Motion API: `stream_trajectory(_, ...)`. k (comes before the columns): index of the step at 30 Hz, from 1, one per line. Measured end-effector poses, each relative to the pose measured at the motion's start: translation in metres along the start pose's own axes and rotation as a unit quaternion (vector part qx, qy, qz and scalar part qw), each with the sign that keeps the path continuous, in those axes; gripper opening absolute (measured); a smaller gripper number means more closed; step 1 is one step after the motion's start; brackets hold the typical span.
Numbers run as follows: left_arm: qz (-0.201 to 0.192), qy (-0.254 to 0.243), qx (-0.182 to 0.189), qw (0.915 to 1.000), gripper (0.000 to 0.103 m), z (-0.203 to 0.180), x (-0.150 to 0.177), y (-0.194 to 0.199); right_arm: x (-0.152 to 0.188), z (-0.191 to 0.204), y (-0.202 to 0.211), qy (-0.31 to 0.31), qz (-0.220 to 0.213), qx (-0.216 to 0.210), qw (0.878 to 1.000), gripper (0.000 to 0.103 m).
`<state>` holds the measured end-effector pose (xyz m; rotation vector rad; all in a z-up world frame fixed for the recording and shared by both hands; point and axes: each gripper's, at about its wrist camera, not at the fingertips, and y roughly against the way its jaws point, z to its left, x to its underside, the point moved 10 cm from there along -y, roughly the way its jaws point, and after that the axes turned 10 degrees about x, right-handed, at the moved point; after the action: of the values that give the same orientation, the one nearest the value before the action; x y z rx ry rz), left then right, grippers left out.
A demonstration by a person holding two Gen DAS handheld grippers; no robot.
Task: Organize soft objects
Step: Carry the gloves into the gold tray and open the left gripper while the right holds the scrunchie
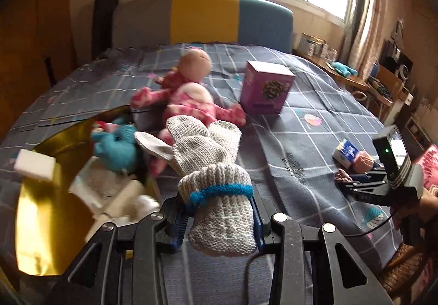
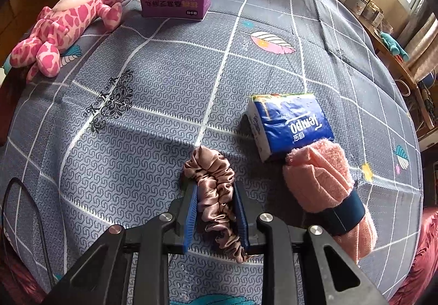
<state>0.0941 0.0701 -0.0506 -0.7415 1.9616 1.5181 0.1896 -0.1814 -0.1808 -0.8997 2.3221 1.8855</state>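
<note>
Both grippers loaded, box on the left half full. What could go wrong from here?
1. The left gripper clamps only the cuff of the glove bundle; the fingers flop forward and could snag the box rim or the blue toy on the way in.
2. The right gripper pinches the scrunchie by one side. Slick satin may slip out when lifted.
3. The towel roll lies close beside that gripper and could be nudged.
</note>
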Motion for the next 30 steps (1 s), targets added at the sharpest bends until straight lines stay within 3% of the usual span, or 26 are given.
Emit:
stream_trajectory(12, -0.031, 0.059, -0.077, 0.9948, 0.039, 0.08, 0.008, 0.047, 0.0, -0.001, 0.001, 0.004, -0.004, 0.005, 1.0, 0.025)
stream_trajectory(22, -0.029, 0.111, -0.104, 0.988, 0.039, 0.13, 0.029, 0.062, 0.001, 0.001, 0.003, 0.013, -0.01, 0.012, 1.0, 0.025)
stream_trajectory(26, -0.027, 0.153, -0.114, 0.9812, 0.039, 0.163, 0.039, 0.07, 0.001, 0.001, 0.003, 0.015, -0.011, 0.014, 1.0, 0.025)
stream_trajectory(30, -0.024, 0.208, -0.135, 0.9686, 0.039, 0.208, 0.055, 0.084, 0.0, 0.002, 0.004, 0.02, -0.013, 0.017, 1.0, 0.025)
